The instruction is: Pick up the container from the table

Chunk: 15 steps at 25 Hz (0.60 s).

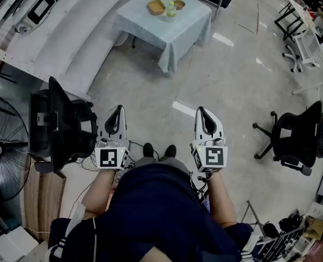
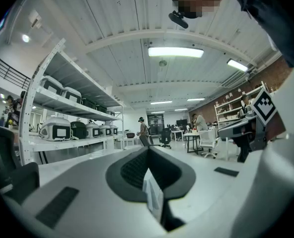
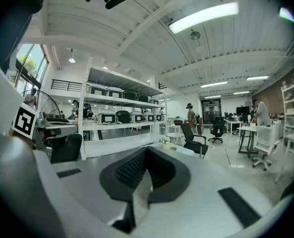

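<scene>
The table (image 1: 179, 33) is seen well ahead.
Left gripper (image 1: 117, 115) and right gripper (image 1: 205, 116) are held pressed together, nothing between them.

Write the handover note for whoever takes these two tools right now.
Left tool: shut, empty. Right tool: shut, empty. Both are held at the waist, pointing forward.
The table, under a pale blue cloth, stands across the floor ahead, well out of reach. The small greenish container sits on it beside a tray.
Done: nothing yet.
Left: walk over, open a tool, grasp the container, lift it.
</scene>
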{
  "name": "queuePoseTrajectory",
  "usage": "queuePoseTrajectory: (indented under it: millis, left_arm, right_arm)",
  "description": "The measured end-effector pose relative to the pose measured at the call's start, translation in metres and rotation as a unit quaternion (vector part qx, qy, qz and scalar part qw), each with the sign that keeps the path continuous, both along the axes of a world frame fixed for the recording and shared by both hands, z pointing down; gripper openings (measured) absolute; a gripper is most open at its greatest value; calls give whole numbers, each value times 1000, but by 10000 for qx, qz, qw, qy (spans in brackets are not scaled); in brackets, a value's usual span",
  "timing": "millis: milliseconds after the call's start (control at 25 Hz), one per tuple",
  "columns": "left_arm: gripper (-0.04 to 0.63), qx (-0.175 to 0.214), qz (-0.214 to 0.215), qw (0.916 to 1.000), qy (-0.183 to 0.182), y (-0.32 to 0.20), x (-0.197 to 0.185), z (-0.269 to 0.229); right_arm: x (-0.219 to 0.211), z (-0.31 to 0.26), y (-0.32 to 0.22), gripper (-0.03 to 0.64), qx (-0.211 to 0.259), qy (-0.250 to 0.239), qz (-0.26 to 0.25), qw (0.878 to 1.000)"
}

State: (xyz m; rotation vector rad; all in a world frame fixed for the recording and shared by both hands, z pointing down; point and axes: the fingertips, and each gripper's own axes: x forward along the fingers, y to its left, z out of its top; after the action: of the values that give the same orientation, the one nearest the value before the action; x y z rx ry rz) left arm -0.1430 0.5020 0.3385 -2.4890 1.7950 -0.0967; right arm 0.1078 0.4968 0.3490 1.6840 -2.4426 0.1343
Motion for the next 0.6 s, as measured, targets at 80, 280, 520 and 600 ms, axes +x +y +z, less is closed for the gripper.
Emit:
queuePoseTrajectory:
  millis: [80,280,520,600]
  left_arm:
    - [3,-9,15,10000,-10,0,2,1]
    - [3,-13,26,10000,-4,0,3,2]
    - [3,6,29,10000,4,-1,3,-1]
    - [3,2,21,10000,5,-1,2,-1]
  right_arm:
    - [0,1,0,-3,5,15,-5,10000]
    - [0,2,0,-3,-4,39,-5,10000]
    - [-1,0,-1,-3,31,56,-13,10000]
    - [-1,-1,-1,-3,60,78,-23,9999]
